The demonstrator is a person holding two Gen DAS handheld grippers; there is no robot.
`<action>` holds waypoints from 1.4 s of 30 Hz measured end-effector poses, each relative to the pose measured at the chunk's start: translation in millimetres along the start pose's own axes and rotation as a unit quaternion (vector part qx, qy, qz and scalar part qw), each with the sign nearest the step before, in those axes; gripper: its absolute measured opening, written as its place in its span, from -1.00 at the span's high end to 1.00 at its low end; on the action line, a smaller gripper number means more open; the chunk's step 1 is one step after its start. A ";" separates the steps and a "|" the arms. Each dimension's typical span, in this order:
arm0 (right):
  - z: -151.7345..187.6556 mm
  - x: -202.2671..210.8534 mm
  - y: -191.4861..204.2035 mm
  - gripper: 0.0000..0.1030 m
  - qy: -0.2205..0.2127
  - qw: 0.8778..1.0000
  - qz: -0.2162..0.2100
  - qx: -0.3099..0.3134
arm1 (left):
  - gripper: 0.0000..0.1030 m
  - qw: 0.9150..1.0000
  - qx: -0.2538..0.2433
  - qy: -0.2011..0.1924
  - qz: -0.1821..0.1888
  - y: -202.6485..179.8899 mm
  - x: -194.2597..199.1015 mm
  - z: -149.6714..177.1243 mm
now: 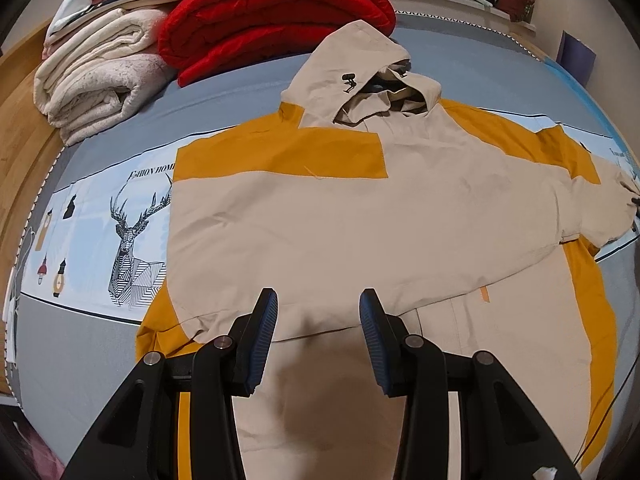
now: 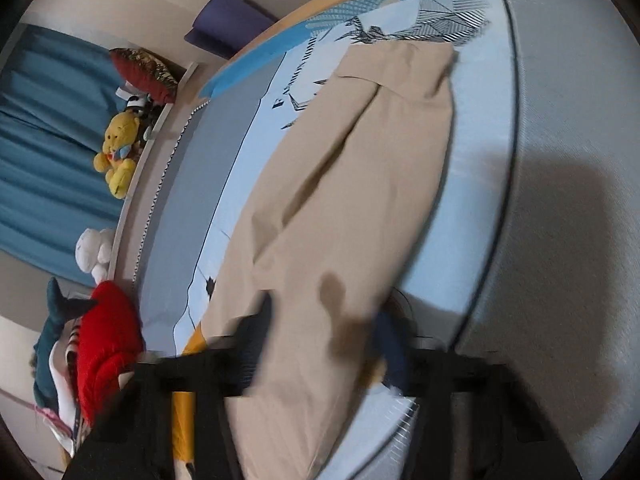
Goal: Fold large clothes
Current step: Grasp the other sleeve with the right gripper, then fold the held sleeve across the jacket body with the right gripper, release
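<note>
A beige and mustard hooded jacket [image 1: 360,220] lies spread flat on the bed, hood [image 1: 360,72] at the far end. My left gripper [image 1: 319,300] hovers over its near hem, open, with nothing pinched between the blue pads. In the blurred right wrist view one beige sleeve [image 2: 360,160] stretches away to its cuff [image 2: 400,64]. My right gripper [image 2: 324,332] straddles that sleeve near the shoulder. Its fingers [image 2: 260,320] stand apart on either side of the cloth.
The bed sheet [image 1: 100,340] is grey with a pale blue deer-print band. A folded red quilt [image 1: 272,20] and white blankets [image 1: 92,80] are stacked at the far left. Plush toys [image 2: 118,156] line a ledge by a blue curtain [image 2: 40,140]. The wooden bed edge [image 1: 20,140] runs along the left.
</note>
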State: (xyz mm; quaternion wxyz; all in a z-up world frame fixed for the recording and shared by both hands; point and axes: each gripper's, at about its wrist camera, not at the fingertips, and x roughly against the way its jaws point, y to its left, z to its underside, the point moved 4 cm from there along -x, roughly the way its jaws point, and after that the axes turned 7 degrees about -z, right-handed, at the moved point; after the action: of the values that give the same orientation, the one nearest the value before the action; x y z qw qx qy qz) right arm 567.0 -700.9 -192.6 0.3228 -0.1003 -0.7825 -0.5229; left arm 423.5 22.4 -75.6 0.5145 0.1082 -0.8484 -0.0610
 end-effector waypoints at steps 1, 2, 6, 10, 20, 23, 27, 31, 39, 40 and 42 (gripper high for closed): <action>-1.0 -0.3 5.7 0.84 -0.005 1.000 0.005 0.008 | 0.24 1.000 0.001 0.000 0.001 0.2 0.0 -0.5; -1.6 1.8 13.6 0.90 -0.015 1.000 0.012 0.023 | 0.24 1.000 0.002 0.000 0.001 -0.2 0.4 -1.1; 3.2 18.3 45.5 0.96 -0.049 0.997 0.018 0.061 | 0.24 1.000 0.003 -0.003 0.006 0.3 3.5 -2.6; 19.2 38.6 108.4 0.97 -0.070 0.984 0.021 0.159 | 0.24 1.000 0.011 -0.007 0.011 6.0 9.0 -3.6; 163.1 64.1 296.3 0.97 -0.038 0.914 -0.051 0.401 | 0.24 0.999 0.046 -0.018 0.024 38.7 25.9 -4.0; 235.9 67.0 341.7 0.97 -0.007 0.887 -0.086 0.453 | 0.24 0.998 0.054 -0.019 0.025 53.5 30.3 -1.1; 341.5 67.1 379.8 0.97 0.046 0.856 -0.124 0.500 | 0.24 0.997 0.077 -0.019 0.025 78.2 34.2 0.7; 435.9 63.4 394.7 0.97 0.095 0.827 -0.143 0.536 | 0.24 0.995 0.093 -0.019 0.027 98.0 36.2 2.0; 575.2 24.7 359.9 0.91 0.223 0.782 -0.096 0.574 | 0.24 0.993 0.113 -0.018 0.033 124.8 38.6 5.9; 584.4 20.8 353.0 0.87 0.236 0.779 -0.088 0.574 | 0.24 0.993 0.114 -0.018 0.033 127.3 39.0 6.4; 588.3 16.0 346.2 0.70 0.249 0.775 -0.080 0.575 | 0.24 0.993 0.116 -0.018 0.035 131.7 39.9 7.2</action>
State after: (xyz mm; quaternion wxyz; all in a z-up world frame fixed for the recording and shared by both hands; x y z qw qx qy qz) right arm 490.4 -34.3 -65.9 0.4607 0.3006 -0.8351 -0.0066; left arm 383.3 140.2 -16.3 0.4852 0.1365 -0.8620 0.0536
